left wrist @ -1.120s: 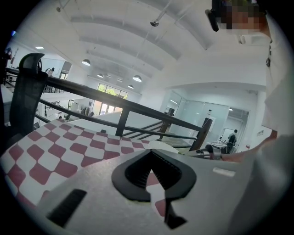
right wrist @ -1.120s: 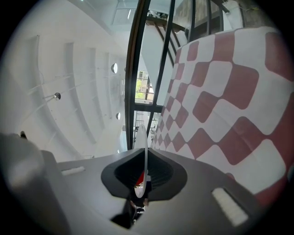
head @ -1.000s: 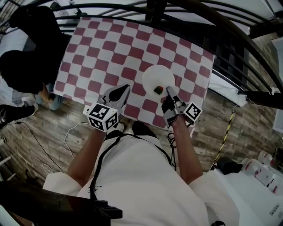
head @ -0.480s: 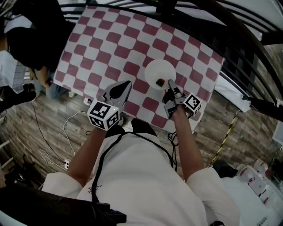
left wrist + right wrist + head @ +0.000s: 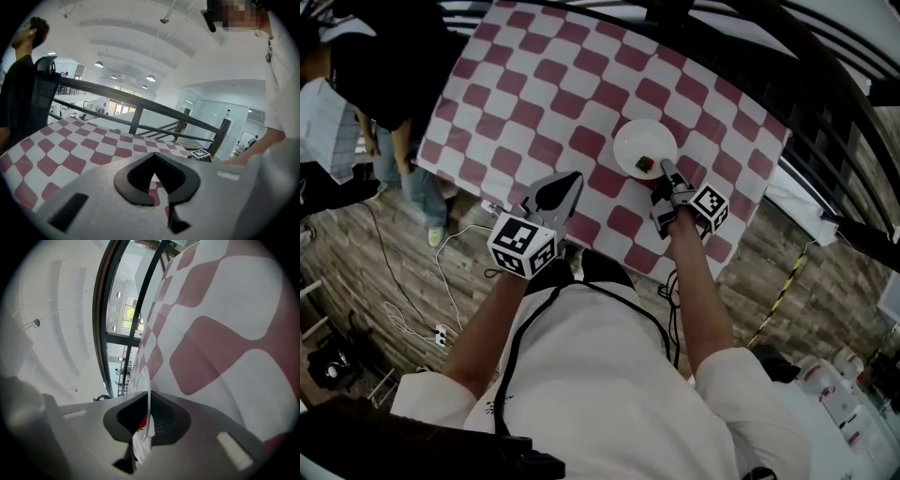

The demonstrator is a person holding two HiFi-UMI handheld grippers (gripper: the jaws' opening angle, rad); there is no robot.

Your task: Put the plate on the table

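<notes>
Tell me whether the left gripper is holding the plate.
No, the left gripper has nothing between its jaws; the plate is pinched at its rim by the right gripper.

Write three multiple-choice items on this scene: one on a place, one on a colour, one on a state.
1. Where is the white plate?
A. on the floor
B. on the railing
C. over the checked tablecloth

2. The tablecloth's checks are:
A. red and white
B. blue and white
C. green and yellow

3. The right tool is:
A. open and empty
B. shut on the plate's rim
C. out of view

Answers:
1 C: the head view shows it above the cloth.
2 A: the squares are red and white.
3 B: the right gripper view shows the rim pinched between its jaws.
</notes>
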